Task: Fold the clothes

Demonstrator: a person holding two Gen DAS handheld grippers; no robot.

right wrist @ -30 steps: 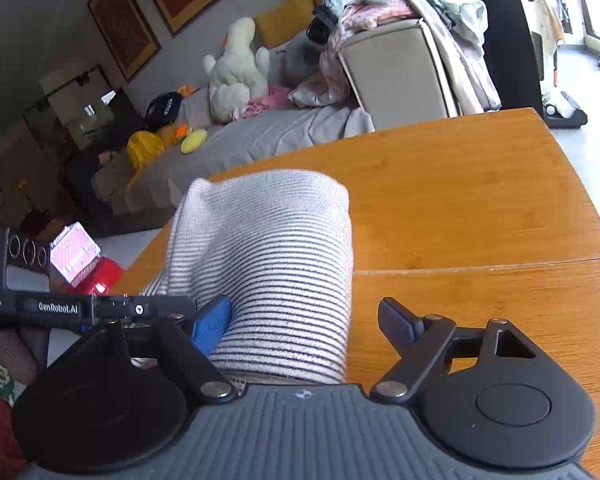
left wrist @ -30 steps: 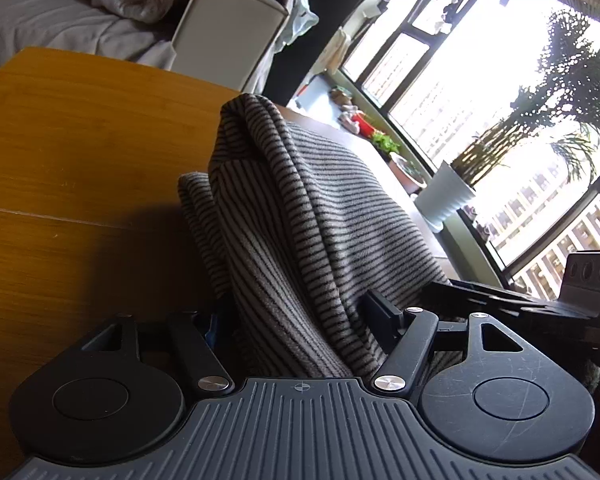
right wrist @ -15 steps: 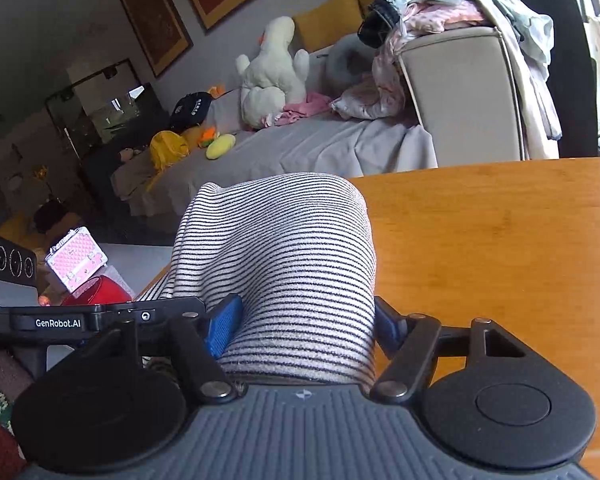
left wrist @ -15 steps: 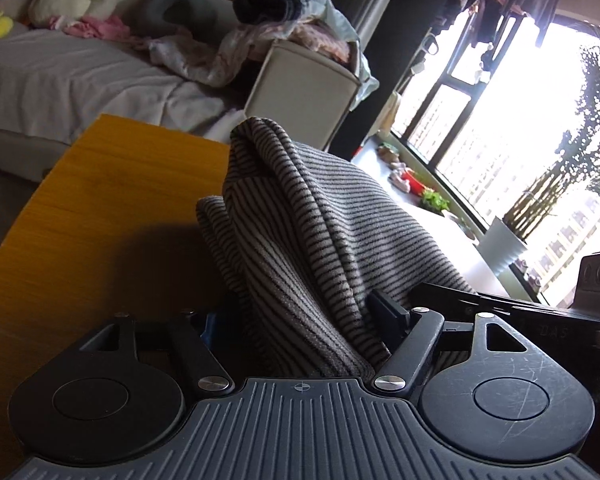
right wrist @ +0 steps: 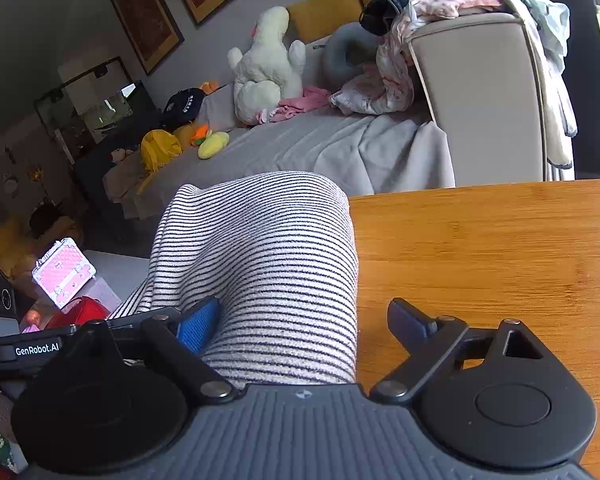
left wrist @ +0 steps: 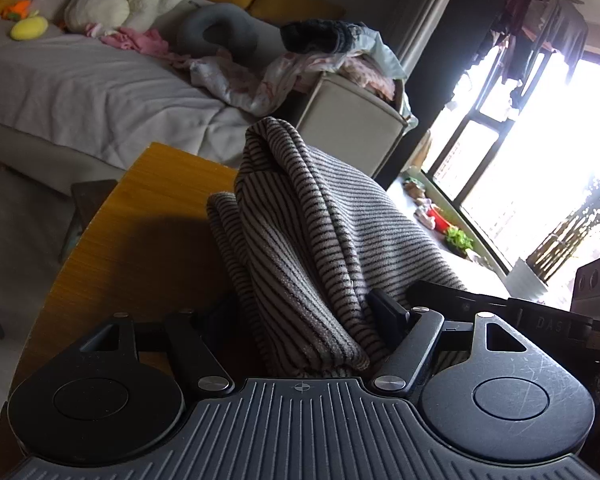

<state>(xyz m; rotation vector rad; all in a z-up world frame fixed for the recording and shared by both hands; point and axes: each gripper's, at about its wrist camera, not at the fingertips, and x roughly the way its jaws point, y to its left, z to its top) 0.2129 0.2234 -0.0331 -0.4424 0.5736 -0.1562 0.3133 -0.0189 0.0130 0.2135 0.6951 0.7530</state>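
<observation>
Left gripper (left wrist: 312,316) is clamped on a bunched fold of the striped garment (left wrist: 312,240), cloth squeezed between both fingers and standing up in a ridge above the wooden table (left wrist: 152,232). Right gripper (right wrist: 300,320) now has its jaws spread: the blue-padded finger (right wrist: 198,326) touches the cloth on one side, the other finger (right wrist: 414,322) stands clear of it over bare wood. Half a second ago that right claw was pinched tight on the fabric, so it has just let go. Both views have also tilted up over the last second, showing more sofa (right wrist: 340,148) and less tabletop. The garment (right wrist: 268,264) in the right view humps up between the fingers, draped toward the table's near edge. Reads as a fold being laid down or a regrip on the right side, with the left keeping hold; how neat the fold lies is hidden behind the bunched cloth
</observation>
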